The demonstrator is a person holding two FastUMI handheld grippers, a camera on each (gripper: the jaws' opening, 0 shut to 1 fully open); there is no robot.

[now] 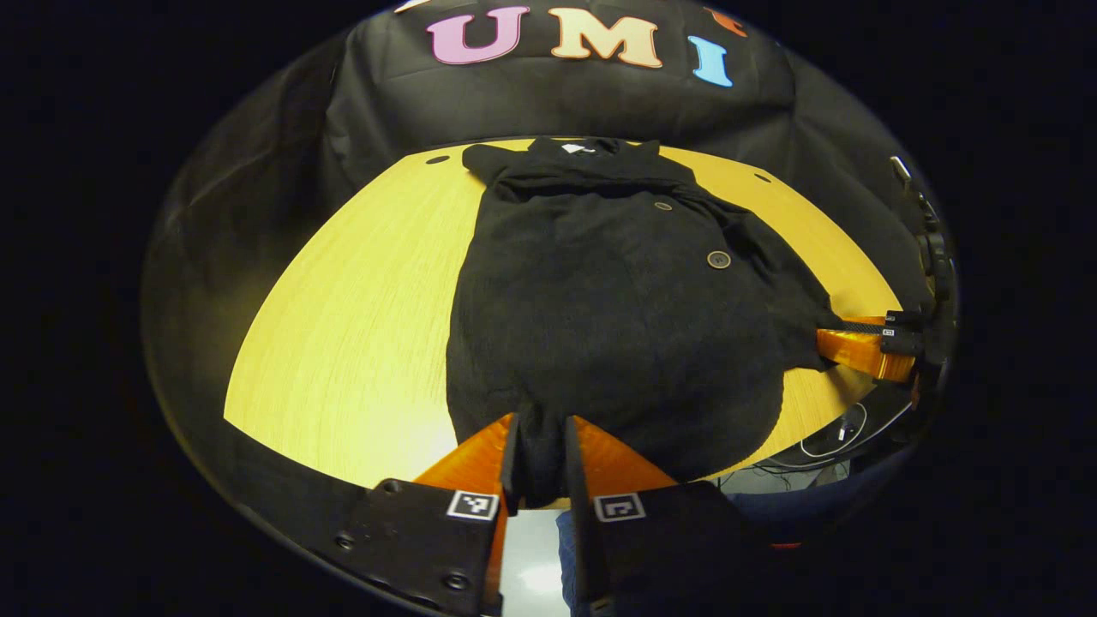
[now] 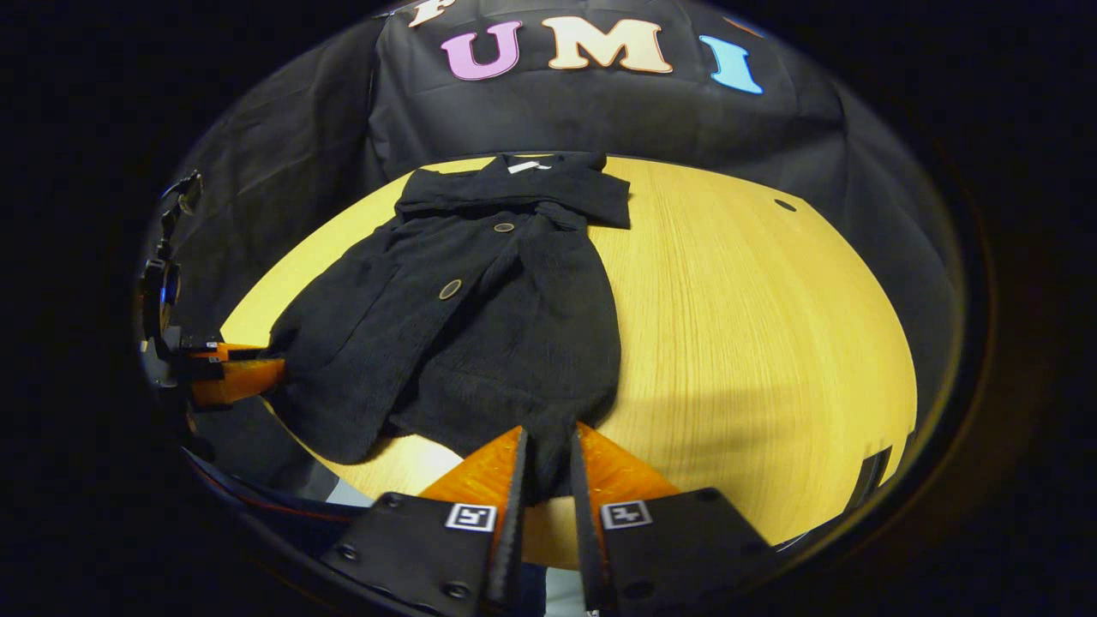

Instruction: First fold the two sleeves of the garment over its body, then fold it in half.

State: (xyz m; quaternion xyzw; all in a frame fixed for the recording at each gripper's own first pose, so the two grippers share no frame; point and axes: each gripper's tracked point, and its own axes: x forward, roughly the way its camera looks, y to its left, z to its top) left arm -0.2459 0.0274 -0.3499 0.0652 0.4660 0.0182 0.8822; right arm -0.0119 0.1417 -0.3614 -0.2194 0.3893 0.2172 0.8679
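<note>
Black buttoned fabric garment (image 1: 617, 326) on yellow wooden counter (image 1: 360, 326); both claws (image 1: 540, 454) (image 2: 548, 463) clamp its 6 o'clock hem; bare counter toward 3 o'clock in the right gripper view

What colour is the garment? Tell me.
Black, with round brown buttons; the garment shows best in the right gripper view.

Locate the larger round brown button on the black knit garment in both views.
Left gripper view: larger round brown button right of centre on the black knit garment.
Right gripper view: button left of centre.
Shared landmark: the small white neck label at the collar.
</note>
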